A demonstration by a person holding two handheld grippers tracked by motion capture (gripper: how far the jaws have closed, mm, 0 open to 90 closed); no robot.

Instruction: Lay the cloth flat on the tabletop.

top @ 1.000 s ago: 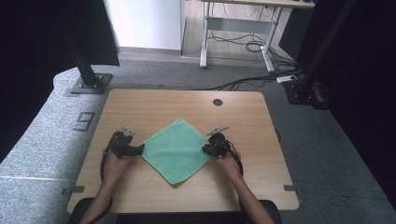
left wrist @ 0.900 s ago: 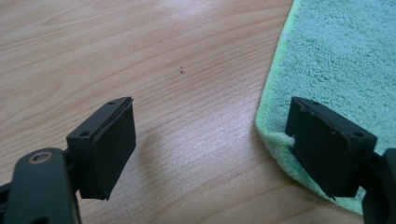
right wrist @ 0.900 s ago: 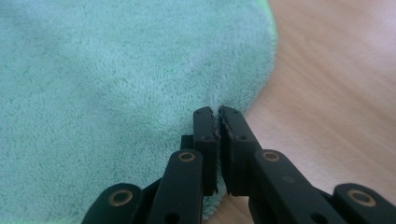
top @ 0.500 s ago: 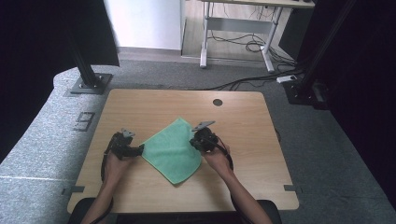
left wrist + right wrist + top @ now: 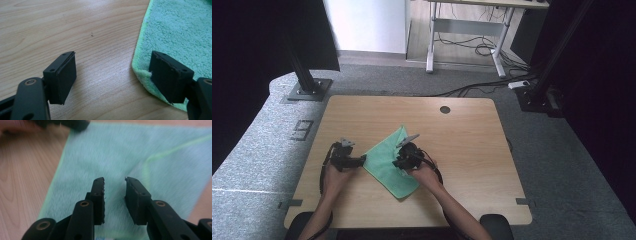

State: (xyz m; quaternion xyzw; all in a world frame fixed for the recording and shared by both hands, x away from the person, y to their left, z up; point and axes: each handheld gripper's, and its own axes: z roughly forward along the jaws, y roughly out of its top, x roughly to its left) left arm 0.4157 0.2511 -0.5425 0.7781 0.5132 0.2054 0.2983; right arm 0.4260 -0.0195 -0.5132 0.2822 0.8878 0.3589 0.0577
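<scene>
Green cloth (image 5: 388,161) lies folded on bench (image 5: 472,150), mid-front. Soft, light, limp; best pinched at corner or hem. Left hand-held gripper (image 5: 113,76) spread at cloth's left corner. Right hand-held gripper (image 5: 114,185) parted narrowly over cloth, empty.

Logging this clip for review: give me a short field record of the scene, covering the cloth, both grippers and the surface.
cloth: green microfibre cloth, partly folded over itself, lying on the table
surface: wooden table with a round cable hole
left gripper: jaws wide open, at the cloth's left corner, one jaw over its edge
right gripper: jaws slightly apart above the cloth; no cloth visible between them
</scene>
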